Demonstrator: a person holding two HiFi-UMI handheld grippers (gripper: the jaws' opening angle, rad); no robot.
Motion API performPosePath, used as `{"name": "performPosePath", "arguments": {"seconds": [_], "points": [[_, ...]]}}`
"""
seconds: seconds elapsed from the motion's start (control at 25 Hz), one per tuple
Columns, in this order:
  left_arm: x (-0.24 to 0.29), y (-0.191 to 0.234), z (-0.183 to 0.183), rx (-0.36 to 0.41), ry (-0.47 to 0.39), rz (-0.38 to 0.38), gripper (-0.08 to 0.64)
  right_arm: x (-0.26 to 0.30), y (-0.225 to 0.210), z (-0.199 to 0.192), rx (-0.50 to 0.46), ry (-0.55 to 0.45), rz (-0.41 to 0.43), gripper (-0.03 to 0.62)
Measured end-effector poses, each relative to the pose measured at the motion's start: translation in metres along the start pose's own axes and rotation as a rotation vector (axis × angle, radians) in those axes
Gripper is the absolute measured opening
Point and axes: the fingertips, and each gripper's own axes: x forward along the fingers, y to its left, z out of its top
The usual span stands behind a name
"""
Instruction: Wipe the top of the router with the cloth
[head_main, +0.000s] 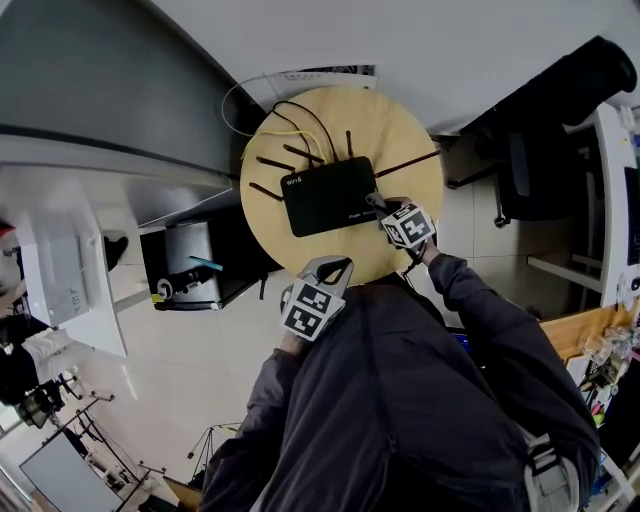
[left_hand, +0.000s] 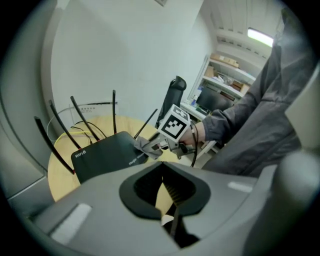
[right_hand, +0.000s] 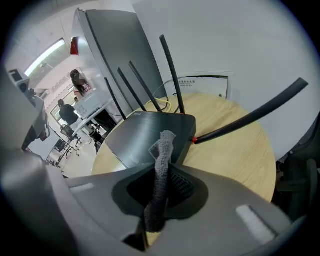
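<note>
A black router with several thin antennas lies on a round wooden table. My right gripper is shut on a grey cloth, which rests at the router's near right corner. In the right gripper view the cloth sticks up from the gripper over the router. My left gripper hovers at the table's near edge, shut and holding nothing. The left gripper view shows that gripper, the router, the cloth and the right gripper.
Yellow and black cables run from the router's back toward the wall. A black office chair stands right of the table and a grey cabinet to the left. People stand far off in the right gripper view.
</note>
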Motion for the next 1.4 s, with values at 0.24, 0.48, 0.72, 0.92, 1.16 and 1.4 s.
{"name": "performPosePath", "arguments": {"seconds": [0.24,0.48,0.72,0.92,1.16,1.4], "points": [[-0.014,0.006,-0.011,-0.006,-0.003,0.013,0.0,-0.001,-0.001,-0.001,-0.004,0.016,-0.036,0.031],[-0.04,0.027,-0.027,-0.002,-0.013,0.012,0.0,0.006,0.026,0.015,-0.081,-0.03,-0.14,0.031],[-0.07,0.048,-0.05,0.004,-0.016,-0.001,0.0,0.038,0.12,0.036,-0.094,-0.064,-0.005,0.031],[-0.09,0.063,-0.07,0.007,-0.011,-0.009,0.0,0.073,0.193,0.026,-0.151,-0.002,0.111,0.031],[-0.107,0.076,-0.085,-0.004,-0.008,0.01,0.0,0.106,0.201,0.01,-0.015,0.069,0.112,0.031],[-0.111,0.079,-0.085,-0.009,-0.009,0.032,0.0,0.107,0.174,0.006,0.143,0.06,0.098,0.031]]}}
